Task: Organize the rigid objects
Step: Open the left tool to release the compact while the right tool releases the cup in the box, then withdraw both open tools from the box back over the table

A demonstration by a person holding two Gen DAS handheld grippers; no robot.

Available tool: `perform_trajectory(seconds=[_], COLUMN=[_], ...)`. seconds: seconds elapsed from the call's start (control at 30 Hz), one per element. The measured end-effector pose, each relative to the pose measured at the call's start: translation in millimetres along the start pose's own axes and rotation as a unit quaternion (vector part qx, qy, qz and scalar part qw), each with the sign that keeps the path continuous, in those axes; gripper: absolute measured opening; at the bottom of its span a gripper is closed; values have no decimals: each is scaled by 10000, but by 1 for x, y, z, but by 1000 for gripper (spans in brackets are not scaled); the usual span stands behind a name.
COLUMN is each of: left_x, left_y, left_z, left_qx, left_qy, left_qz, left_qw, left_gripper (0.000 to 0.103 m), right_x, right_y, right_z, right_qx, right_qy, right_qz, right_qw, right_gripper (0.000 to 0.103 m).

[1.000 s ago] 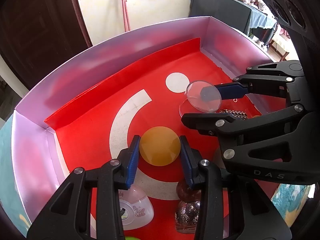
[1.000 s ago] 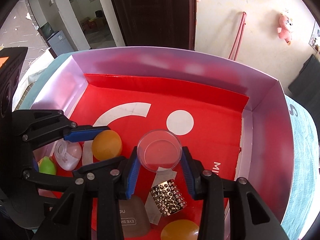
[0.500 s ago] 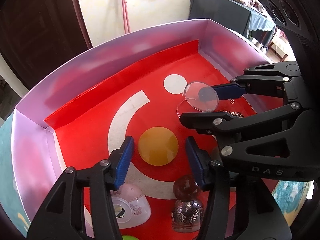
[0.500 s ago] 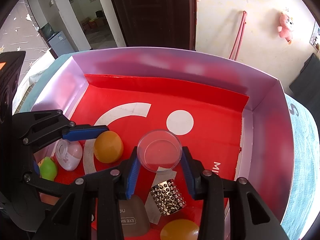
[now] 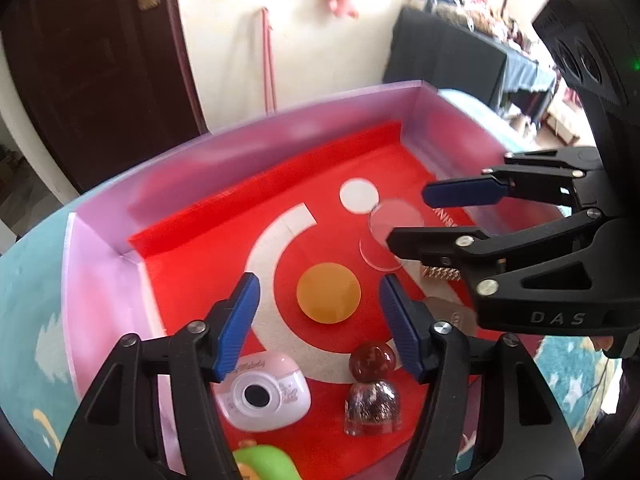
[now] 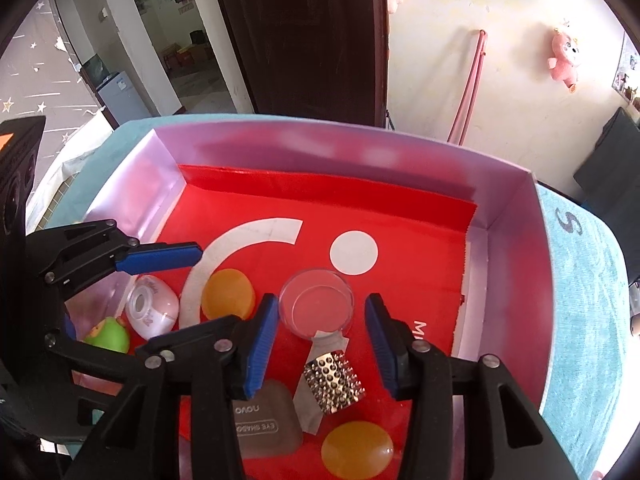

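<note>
An orange round disc (image 5: 328,298) lies on the red floor of the box; it also shows in the right wrist view (image 6: 227,294). My left gripper (image 5: 318,326) is open and hangs above and just behind it, holding nothing. A clear round dish (image 6: 317,303) stands on the red floor; it also shows in the left wrist view (image 5: 388,236). My right gripper (image 6: 318,344) is open with its pads apart on either side of the dish, not touching it.
The box has pale purple walls (image 6: 320,164). Inside lie a pink-white case (image 5: 266,396), a glittery bottle with a red ball cap (image 5: 372,392), a green toy (image 6: 109,336), a studded metal piece (image 6: 334,387), a grey eyeshadow case (image 6: 266,422) and a second orange disc (image 6: 357,453).
Both grippers opened. The left let go of the orange disc and the right let go of the clear dish. Both pulled back and up a little.
</note>
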State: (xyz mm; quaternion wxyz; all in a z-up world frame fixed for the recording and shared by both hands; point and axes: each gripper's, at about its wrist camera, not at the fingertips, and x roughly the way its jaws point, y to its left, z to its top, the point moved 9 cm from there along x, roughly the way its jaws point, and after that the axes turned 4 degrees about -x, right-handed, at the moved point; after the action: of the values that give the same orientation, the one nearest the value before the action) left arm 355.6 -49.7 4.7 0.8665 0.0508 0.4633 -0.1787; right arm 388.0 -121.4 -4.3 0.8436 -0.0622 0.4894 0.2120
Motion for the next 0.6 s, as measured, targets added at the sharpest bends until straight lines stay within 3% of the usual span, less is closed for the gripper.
perform_trajectory(seconds=[0.3,0.6], left_x=[-63,-120], left_y=[-4,-21], left_z=[4,-17], left_qx=[-348,-468], left_qy=[-695,-1230], left_qz=[73,461], left_qw=[9969,9902], left_gripper=[74,79], right_x=[-59,-135], right_y=[8,30], right_z=[6,-8], right_qx=[3,-59], right_qy=[-555,-1295], right_qz=[-105,-83], right_qw=[9984,9915], right_gripper=[59,73])
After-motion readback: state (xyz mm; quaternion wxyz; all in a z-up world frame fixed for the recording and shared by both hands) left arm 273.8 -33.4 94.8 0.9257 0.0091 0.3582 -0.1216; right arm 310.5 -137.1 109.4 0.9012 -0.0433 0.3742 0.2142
